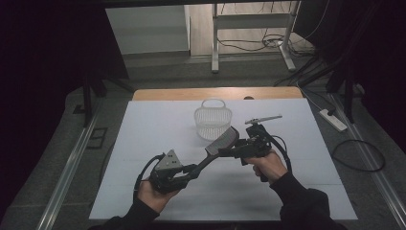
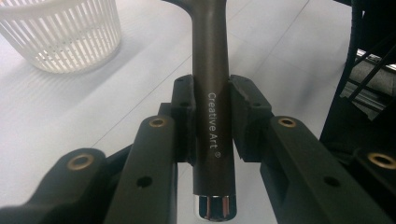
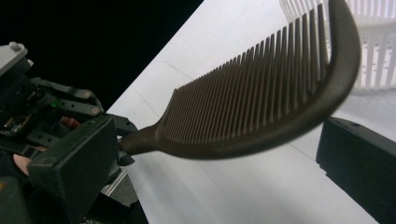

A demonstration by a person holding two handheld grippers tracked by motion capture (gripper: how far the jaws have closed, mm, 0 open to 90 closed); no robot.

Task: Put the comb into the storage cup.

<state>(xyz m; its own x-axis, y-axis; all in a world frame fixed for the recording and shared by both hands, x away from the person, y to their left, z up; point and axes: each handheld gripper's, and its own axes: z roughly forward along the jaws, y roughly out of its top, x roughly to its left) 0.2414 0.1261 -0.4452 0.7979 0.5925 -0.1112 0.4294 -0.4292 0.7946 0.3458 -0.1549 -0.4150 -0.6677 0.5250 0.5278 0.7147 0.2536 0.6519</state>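
Gripping the handle of a dark curved comb (image 1: 221, 143), the left gripper (image 1: 187, 171) has its fingers (image 2: 183, 114) closed on it above the white worktop (image 1: 143, 143). The comb's toothed head lies between the right gripper's (image 1: 233, 149) spread fingers (image 3: 74, 163), which do not press on it. A white slatted basket (image 1: 212, 120) stands just behind.

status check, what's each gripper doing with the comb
Left gripper shut on comb handle. Right gripper open, jaws either side of comb's toothed head. Basket just beyond, nothing in the way.
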